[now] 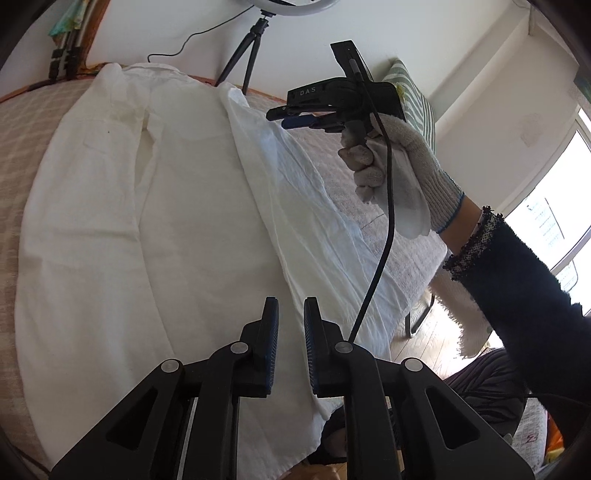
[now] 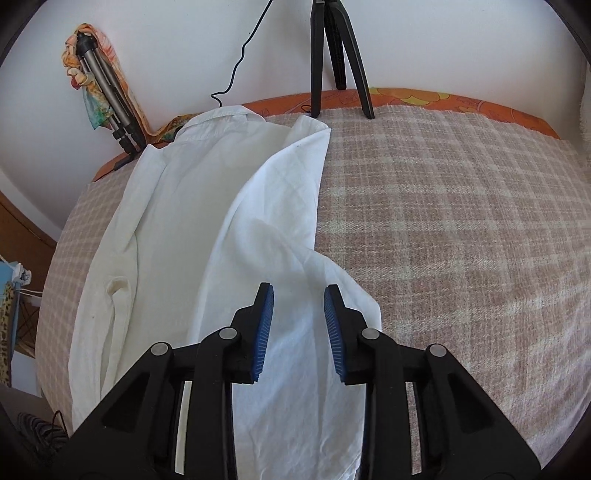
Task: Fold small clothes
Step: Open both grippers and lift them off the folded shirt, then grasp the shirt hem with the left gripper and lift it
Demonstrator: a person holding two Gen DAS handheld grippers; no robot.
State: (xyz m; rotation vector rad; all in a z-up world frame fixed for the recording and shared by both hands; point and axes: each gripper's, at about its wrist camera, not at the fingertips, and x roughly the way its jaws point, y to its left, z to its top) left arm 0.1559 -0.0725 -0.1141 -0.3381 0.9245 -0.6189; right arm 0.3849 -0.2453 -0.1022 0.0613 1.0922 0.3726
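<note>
Gloved hand (image 1: 391, 173) in left view only, folded shirt (image 2: 258, 229) in both

We are seeing the shirt (image 1: 192, 221) only in part: its hem is running behind the left hand-held gripper (image 1: 290, 347) and off the bottom edge. In the right wrist view its lower end is hiding behind the right hand-held gripper (image 2: 298, 328). The ring light (image 1: 258, 7) is being cut off by the top edge, leaving mostly its tripod (image 1: 243, 59). The sleeve (image 1: 524, 295) is leaving the frame at the right, so the person is staying out of sight. The window (image 1: 554, 221) is glaring too brightly for us to read anything outside.
</note>
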